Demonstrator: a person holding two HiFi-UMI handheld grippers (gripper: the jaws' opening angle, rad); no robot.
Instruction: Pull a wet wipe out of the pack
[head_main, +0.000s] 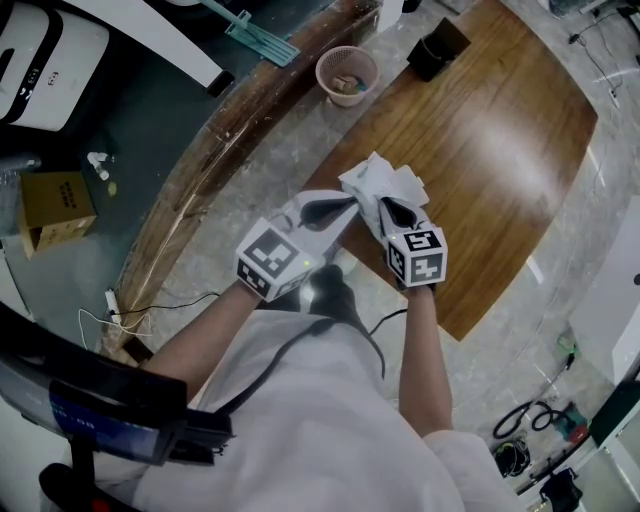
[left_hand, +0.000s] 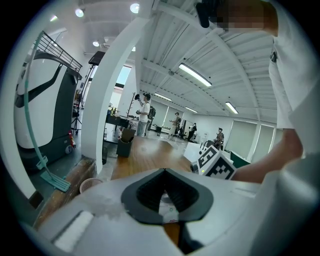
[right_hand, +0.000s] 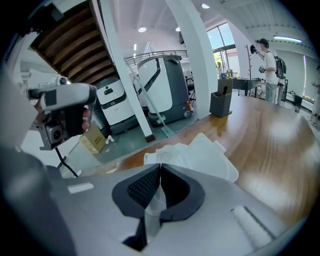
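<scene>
Left hand-held gripper (left_hand: 164, 171) clamped shut on pack (left_hand: 169, 202), print seen only in left gripper view; right hand-held gripper (right_hand: 160, 166) pinches wet wipe (right_hand: 151, 207).

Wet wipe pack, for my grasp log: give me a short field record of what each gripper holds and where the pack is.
left gripper: shut on the pack, whose printed white face shows between its jaws
right gripper: shut on the wet wipe, a pale strip running through its jaws
pack position: held up between both grippers, near the edge of the wooden table
stage: wipe gripped; cannot tell whether it is fully out
</scene>
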